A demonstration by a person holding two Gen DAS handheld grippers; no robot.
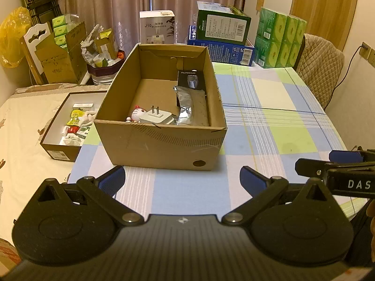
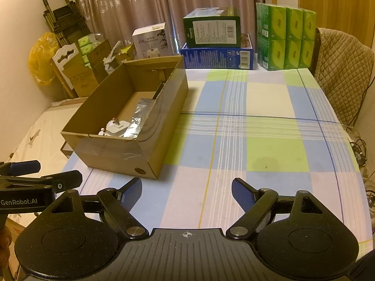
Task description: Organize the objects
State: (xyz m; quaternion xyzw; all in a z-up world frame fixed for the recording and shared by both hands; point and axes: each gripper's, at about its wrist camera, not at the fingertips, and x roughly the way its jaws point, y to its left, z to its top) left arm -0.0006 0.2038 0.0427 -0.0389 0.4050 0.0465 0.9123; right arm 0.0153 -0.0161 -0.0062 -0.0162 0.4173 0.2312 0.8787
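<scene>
An open cardboard box [image 1: 161, 145] stands on the checked tablecloth, also in the right wrist view [image 2: 112, 152]. Inside lie a white plug adapter [image 1: 157, 117], a small cat figure [image 1: 136, 114], a silver foil pouch [image 1: 186, 107] and a black packet [image 1: 190, 78]. The adapter [image 2: 116, 127] and pouch [image 2: 140, 114] show in the right wrist view too. My left gripper [image 1: 182, 180] is open and empty just in front of the box. My right gripper [image 2: 186, 194] is open and empty over the cloth, right of the box.
A shallow dark tray [image 1: 58, 149] with several small packets sits left of the box. Stacked blue and green cartons [image 1: 221, 35], a humidifier box [image 1: 157, 27] and green tissue packs [image 1: 280, 37] line the table's far edge. A padded chair [image 1: 321, 68] stands at the right.
</scene>
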